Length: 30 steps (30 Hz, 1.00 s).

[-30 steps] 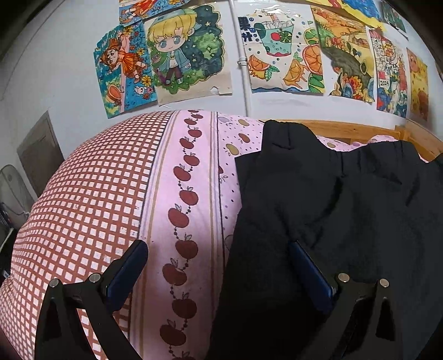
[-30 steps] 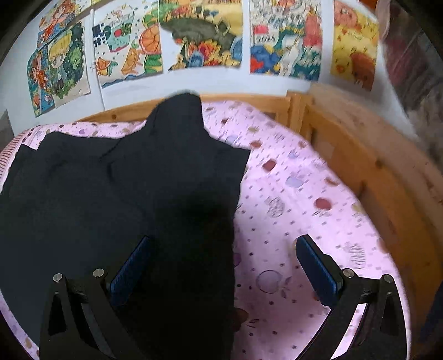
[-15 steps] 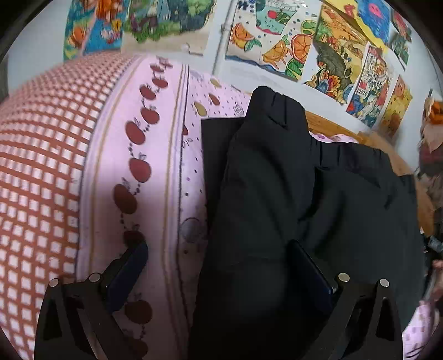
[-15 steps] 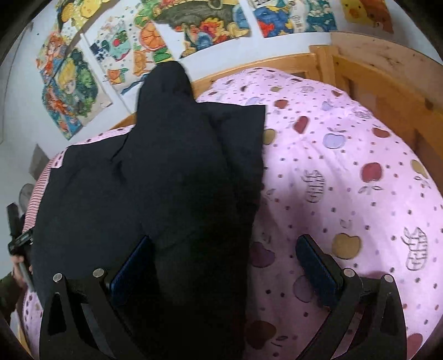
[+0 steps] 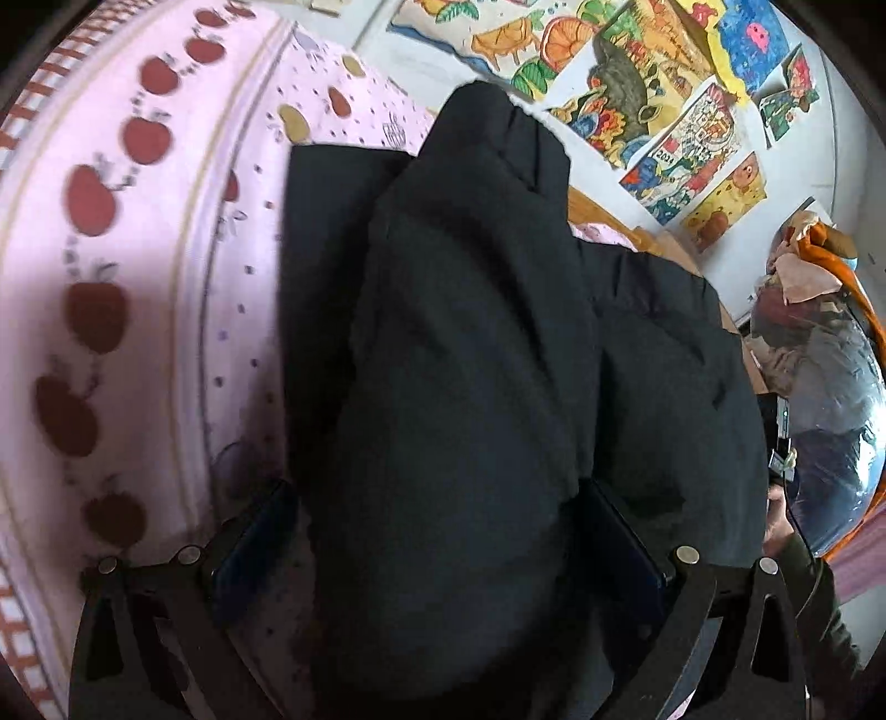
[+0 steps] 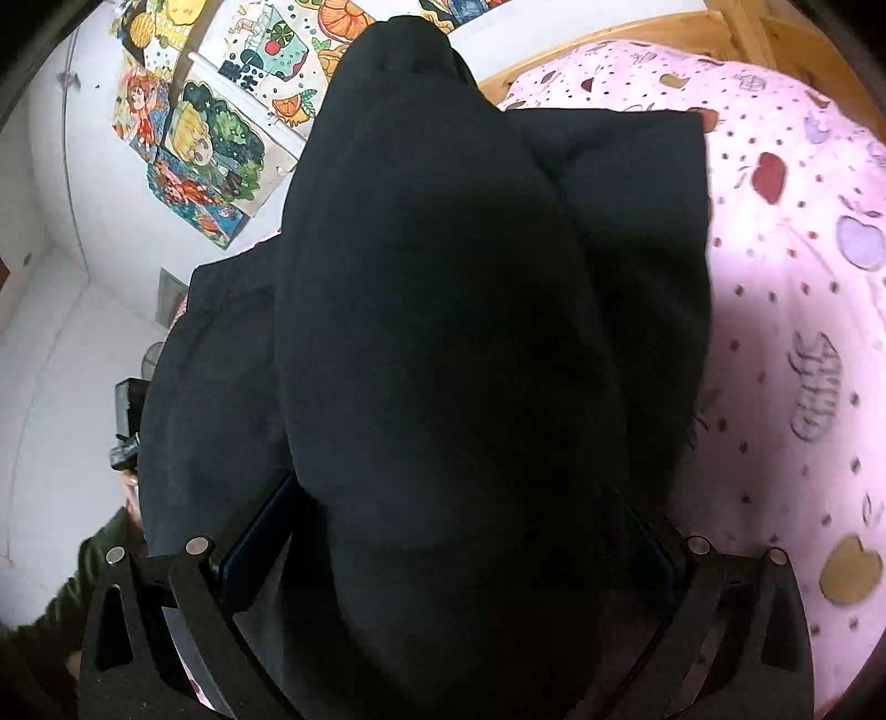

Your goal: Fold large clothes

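1. Black garment point(image 5: 470, 387): large dark piece of clothing, lying on the bed; a raised fold of it runs up the middle of both wrist views toward 12 o'clock. A second ago it lay flatter and farther off; it now fills each view, bunched between the fingers.
2. Left claw point(image 5: 437, 531): spread wide, cloth heaped between its fingers point(image 5: 252, 531). It has closed in on the garment's edge at its side; not clamped as far as the view shows.
3. Right claw point(image 6: 459, 526): likewise wide, fingers point(image 6: 257, 526) either side of the lifted fold, no pinch visible. It has advanced in step with the left.
4. Bedsheet point(image 5: 166, 266): pink, apple print, with a checked band at 9 o'clock in the left view; bare sheet at 3 o'clock in the right view point(image 6: 803, 277).
5. Bed frame point(image 6: 731, 22): wood, at 1 o'clock in the right view.
6. Drawings point(image 5: 653, 72): coloured sheets on the wall, 12 to 2 o'clock.
7. Assessment: both tools now straddle the cloth, so a grip on both sides looks imminent; the fold proper seems barely begun.
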Each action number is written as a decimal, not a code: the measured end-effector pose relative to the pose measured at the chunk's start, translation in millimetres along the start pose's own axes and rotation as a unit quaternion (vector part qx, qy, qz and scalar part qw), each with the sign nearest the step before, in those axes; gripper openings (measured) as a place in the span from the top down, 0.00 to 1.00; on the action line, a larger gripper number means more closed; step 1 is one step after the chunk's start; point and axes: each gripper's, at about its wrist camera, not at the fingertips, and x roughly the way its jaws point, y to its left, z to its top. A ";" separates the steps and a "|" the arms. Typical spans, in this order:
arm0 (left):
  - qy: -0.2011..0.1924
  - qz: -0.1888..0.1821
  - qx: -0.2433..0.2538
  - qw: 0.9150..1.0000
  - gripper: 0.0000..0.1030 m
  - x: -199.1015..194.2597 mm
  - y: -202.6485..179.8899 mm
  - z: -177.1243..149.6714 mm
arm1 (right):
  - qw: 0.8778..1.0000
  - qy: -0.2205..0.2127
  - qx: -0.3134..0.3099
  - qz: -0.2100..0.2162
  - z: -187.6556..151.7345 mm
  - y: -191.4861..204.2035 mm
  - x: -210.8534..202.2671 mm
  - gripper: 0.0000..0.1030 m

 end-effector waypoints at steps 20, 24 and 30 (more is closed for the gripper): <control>0.018 -0.065 -0.076 0.995 0.30 10.6 -1.3 -0.2 | 0.999 0.012 0.039 0.024 0.4 4.7 14.0 0.01; 0.028 -0.068 -0.125 0.989 0.45 15.2 -3.6 8.1 | 0.999 0.000 0.041 0.004 -0.1 9.0 9.8 0.10; 0.009 -0.062 -0.155 0.986 0.64 -1.6 -21.9 1.3 | 0.997 -0.022 0.074 0.007 -8.0 21.5 -8.9 0.50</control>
